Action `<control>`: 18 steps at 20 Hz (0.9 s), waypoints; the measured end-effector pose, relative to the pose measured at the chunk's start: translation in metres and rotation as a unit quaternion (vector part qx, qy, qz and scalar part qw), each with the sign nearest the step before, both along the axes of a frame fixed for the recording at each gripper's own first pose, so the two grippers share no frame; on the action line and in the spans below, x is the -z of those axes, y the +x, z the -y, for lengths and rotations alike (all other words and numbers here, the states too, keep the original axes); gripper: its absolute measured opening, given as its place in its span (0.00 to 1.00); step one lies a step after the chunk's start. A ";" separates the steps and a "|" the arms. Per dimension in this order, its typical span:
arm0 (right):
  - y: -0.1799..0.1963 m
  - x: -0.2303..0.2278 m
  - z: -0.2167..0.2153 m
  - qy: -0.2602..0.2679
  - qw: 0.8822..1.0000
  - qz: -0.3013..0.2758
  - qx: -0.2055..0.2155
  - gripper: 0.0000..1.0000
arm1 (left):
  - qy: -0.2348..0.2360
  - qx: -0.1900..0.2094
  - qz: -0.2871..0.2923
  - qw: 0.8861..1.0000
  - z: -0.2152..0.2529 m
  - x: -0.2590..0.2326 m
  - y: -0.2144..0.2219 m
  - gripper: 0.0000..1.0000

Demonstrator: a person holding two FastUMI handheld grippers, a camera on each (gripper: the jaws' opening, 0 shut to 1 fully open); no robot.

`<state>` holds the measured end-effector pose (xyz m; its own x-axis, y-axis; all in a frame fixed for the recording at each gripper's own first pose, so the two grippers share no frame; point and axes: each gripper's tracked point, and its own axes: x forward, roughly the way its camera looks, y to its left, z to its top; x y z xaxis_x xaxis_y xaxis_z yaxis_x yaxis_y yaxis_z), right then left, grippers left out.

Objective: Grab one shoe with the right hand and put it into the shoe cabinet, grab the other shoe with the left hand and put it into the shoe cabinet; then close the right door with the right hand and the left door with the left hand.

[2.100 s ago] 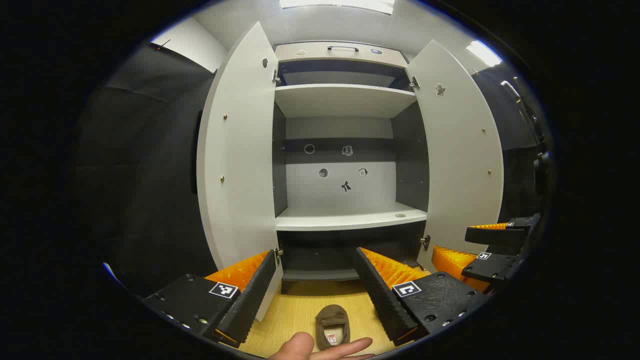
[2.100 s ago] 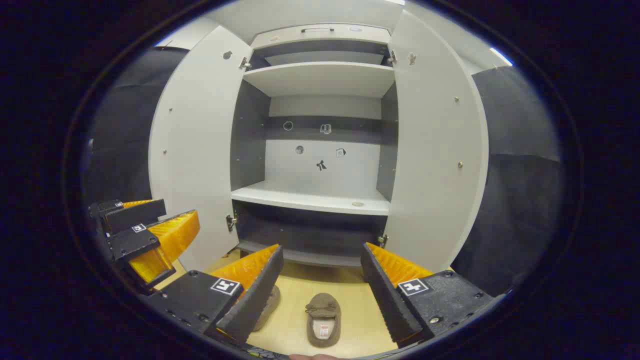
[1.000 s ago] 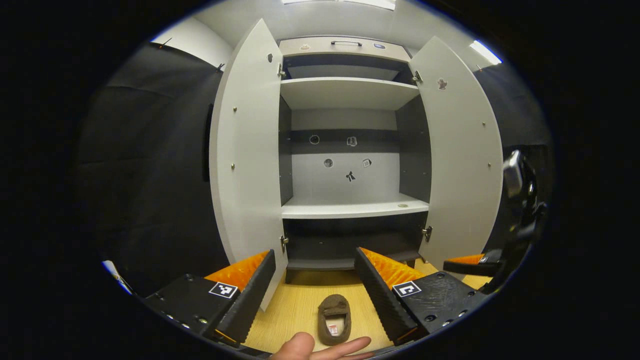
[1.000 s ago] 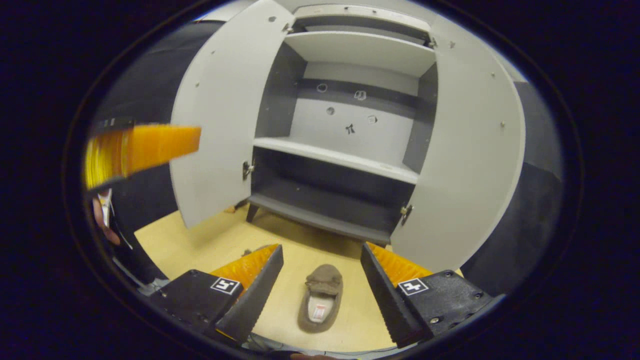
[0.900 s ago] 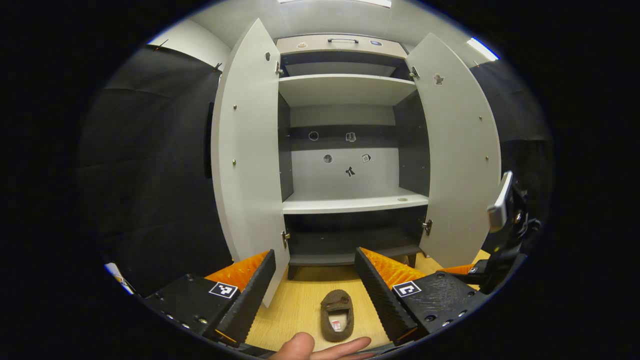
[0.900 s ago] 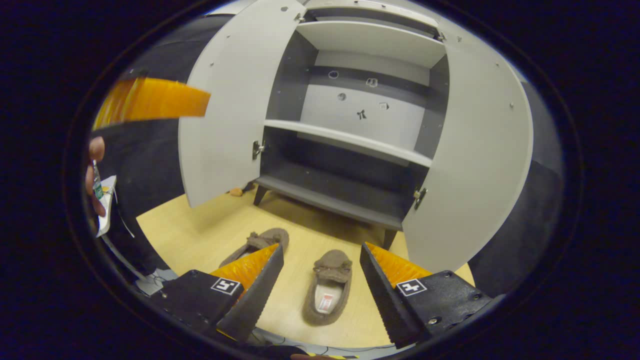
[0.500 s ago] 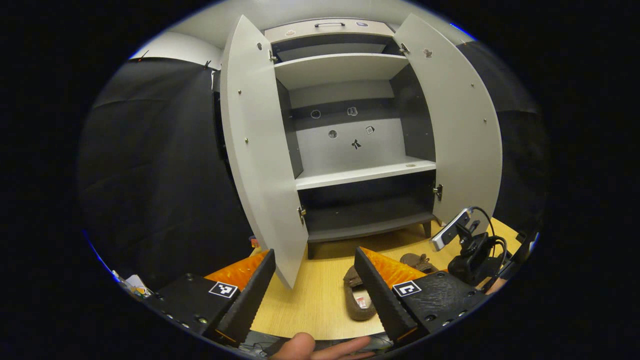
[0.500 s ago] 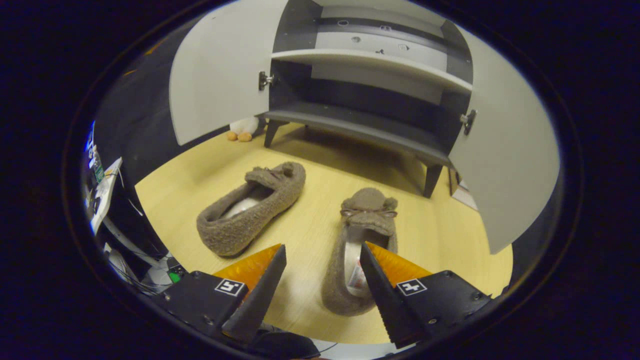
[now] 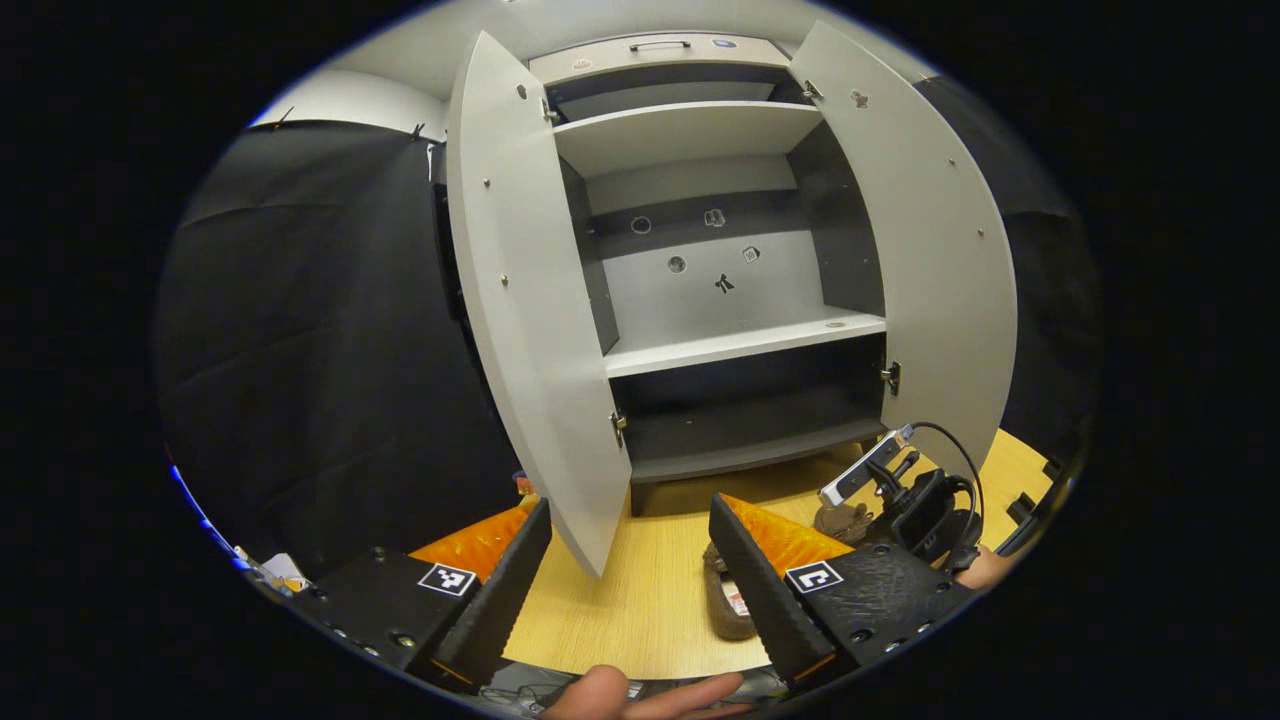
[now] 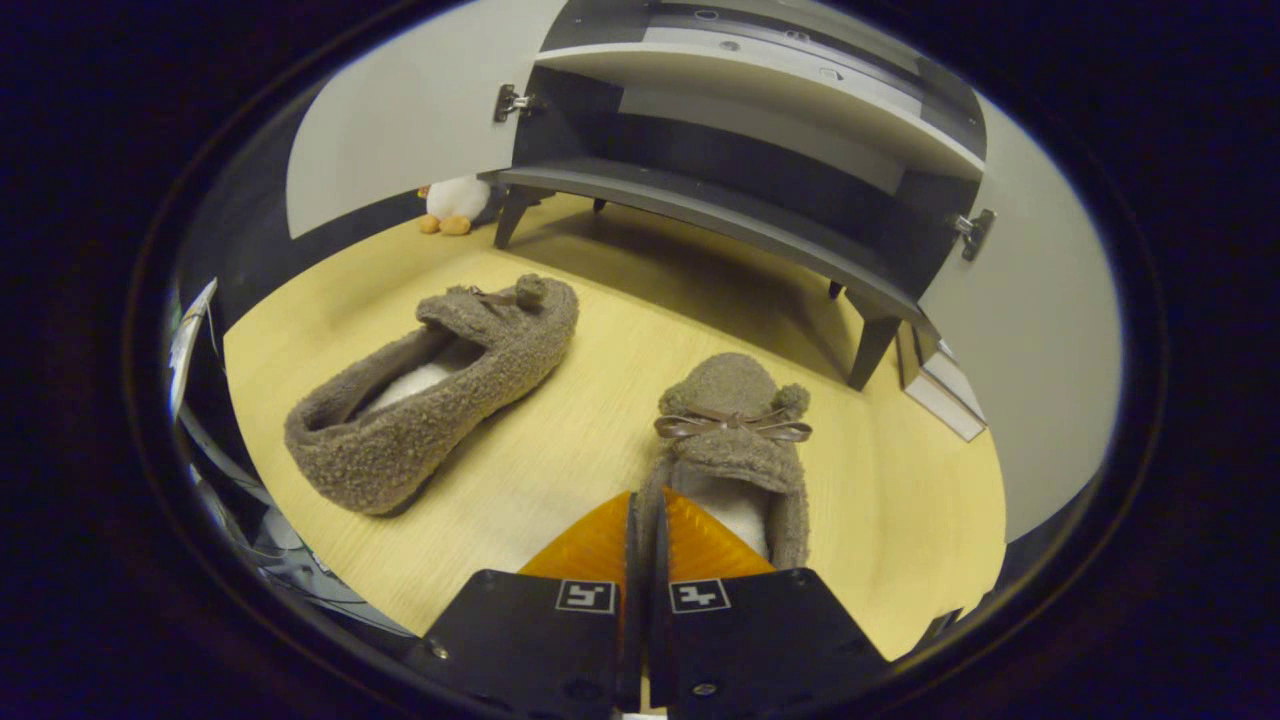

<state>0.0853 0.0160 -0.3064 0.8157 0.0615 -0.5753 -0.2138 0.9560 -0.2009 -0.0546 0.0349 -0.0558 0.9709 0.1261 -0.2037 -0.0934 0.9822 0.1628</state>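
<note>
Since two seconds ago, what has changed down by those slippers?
The right gripper dropped from facing the cabinet to the floor, and its jaws closed from wide open onto the side wall of the nearer slipper. The left gripper tilted downward, jaws still open. Both slippers remain on the floor and both doors stay open.

Two fuzzy brown shoes [image 10: 430, 400] on pale wood-grain floor [image 10: 560, 440]; shoe cabinet [image 9: 720, 300] light grey, dark-lined.

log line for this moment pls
phase: first shoe grasp | right gripper: shut on right slipper side wall | left gripper: open, idle | left slipper: on floor | cabinet doors: open
</note>
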 end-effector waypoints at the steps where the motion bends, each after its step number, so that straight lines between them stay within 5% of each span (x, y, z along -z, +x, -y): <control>1: 0.000 -0.002 0.002 -0.001 1.000 0.000 0.001 0.06 | -0.001 0.003 0.002 1.000 0.002 -0.001 0.001 0.96; 18: -0.031 -0.180 0.023 -0.010 0.985 0.173 -0.013 0.05 | -0.047 0.036 0.020 0.998 0.030 -0.002 0.019 0.96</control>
